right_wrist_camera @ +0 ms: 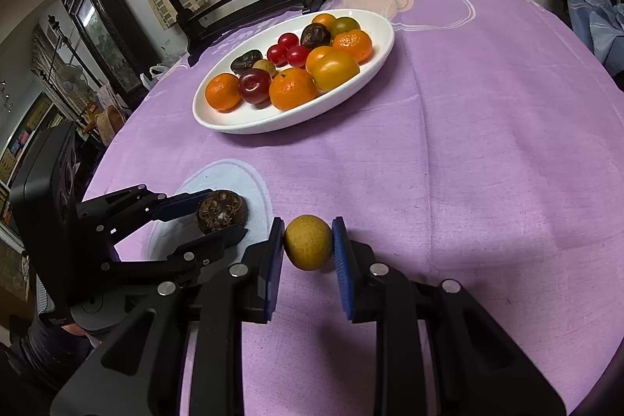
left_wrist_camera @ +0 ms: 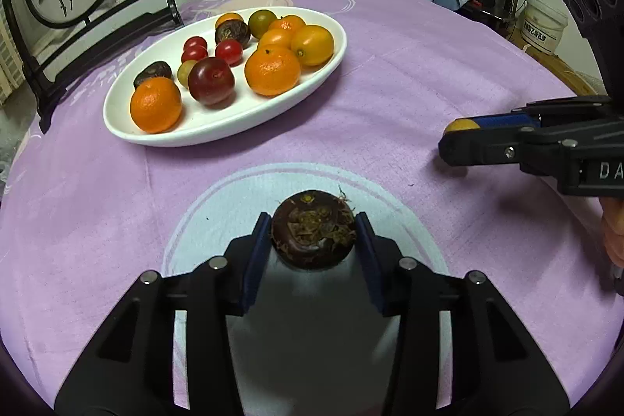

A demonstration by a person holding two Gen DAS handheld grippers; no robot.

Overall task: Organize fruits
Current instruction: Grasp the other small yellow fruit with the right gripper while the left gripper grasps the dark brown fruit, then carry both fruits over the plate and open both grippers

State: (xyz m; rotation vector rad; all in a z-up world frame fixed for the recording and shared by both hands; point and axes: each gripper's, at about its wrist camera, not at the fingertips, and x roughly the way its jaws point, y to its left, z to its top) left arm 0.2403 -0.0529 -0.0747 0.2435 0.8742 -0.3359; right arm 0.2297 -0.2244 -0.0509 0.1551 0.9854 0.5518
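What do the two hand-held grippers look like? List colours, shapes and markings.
The left hand-held gripper and the right hand-held gripper match: black angular plastic bodies, silver round pivot pins, flat blue pads on the fingers. White letters "DA" mark the right one's side.

Left gripper [left_wrist_camera: 313,234] & right gripper [right_wrist_camera: 308,244] look alike — matte black plastic fingers w/ blue ribbed pads and round silver screws at the pivots. Right one carries white letters "DA" on its side — rest cut off at the frame edge.

Both grippers tilt downward side by side, the left gripper [left_wrist_camera: 313,234] and right gripper [right_wrist_camera: 308,242] each with fingers [right_wrist_camera: 276,244] clamped.
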